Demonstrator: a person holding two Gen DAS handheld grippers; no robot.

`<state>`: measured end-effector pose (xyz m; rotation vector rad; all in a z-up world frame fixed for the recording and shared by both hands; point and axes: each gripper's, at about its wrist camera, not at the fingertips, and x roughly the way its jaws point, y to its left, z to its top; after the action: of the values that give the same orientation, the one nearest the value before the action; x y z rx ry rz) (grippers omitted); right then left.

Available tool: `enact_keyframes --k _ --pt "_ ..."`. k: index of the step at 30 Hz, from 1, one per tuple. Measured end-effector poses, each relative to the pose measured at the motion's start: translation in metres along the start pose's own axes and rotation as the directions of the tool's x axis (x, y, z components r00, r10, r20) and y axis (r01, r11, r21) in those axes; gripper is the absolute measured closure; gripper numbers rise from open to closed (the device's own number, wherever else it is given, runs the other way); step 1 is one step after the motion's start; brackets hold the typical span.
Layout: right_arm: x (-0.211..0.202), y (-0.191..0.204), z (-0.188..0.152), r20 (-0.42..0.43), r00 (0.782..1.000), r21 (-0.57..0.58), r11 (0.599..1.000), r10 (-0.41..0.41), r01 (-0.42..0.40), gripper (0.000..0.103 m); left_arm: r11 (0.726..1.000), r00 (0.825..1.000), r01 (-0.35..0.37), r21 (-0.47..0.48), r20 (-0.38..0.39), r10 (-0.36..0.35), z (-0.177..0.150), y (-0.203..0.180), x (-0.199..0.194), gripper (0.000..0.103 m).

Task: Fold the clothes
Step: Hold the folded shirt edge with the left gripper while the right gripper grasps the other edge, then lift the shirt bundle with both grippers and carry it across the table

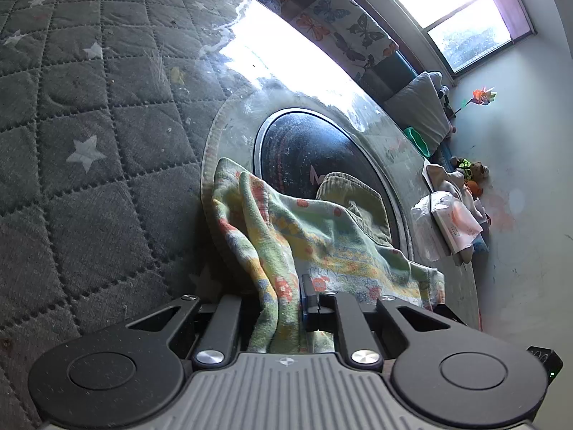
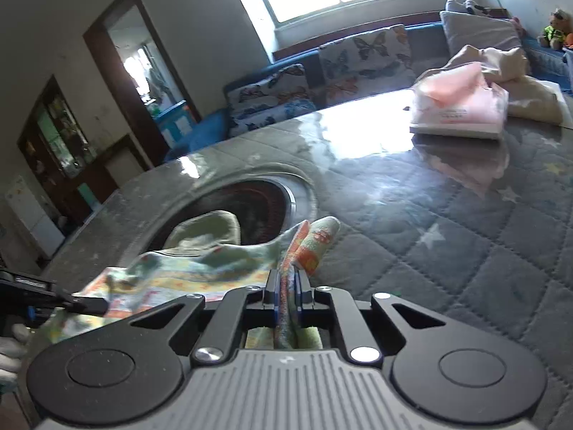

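Note:
A small pastel garment (image 1: 322,236) with a flower print and a green ribbed collar lies bunched on the table, partly over the round black inset (image 1: 315,154). My left gripper (image 1: 283,297) is shut on a gathered fold of it, and the cloth hides the left finger. In the right wrist view the same garment (image 2: 200,268) spreads to the left, and my right gripper (image 2: 288,279) is shut on its bunched orange-patterned edge. The left gripper's dark tip (image 2: 86,304) reaches in from the left edge onto the cloth.
A grey quilted cover with white stars (image 2: 465,251) lies under a glossy sheet on the table. A pink packet (image 2: 462,107) and beige cloth (image 2: 519,82) sit at the far right. Butterfly cushions (image 2: 361,57) line a bench under the window.

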<state>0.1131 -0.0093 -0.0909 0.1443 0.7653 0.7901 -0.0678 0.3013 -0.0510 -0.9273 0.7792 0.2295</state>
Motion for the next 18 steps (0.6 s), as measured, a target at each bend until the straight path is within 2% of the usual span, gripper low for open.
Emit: enact_keyframes --k 3,7,15,18 --pt "0.003 0.0 0.0 -0.014 1.0 0.002 1.0 0.012 -0.012 0.095 1.0 1.0 0.0 0.002 0.0 0.0 0.0 0.0 0.0 0.089" --pt "0.009 -0.007 -0.001 -0.037 0.999 0.031 1.0 0.005 -0.004 0.082 1.0 1.0 0.002 0.002 -0.001 -0.002 0.001 0.002 -0.001 0.088" --pt "0.012 -0.011 -0.005 -0.037 0.999 0.053 0.998 0.028 -0.026 0.081 1.0 1.0 -0.004 0.015 0.002 0.004 0.001 -0.001 0.0 0.088" --pt "0.015 -0.003 -0.006 -0.05 0.998 0.033 0.999 0.026 -0.024 0.09 0.999 1.0 -0.013 0.034 0.007 0.013 0.001 -0.003 0.0 0.089"
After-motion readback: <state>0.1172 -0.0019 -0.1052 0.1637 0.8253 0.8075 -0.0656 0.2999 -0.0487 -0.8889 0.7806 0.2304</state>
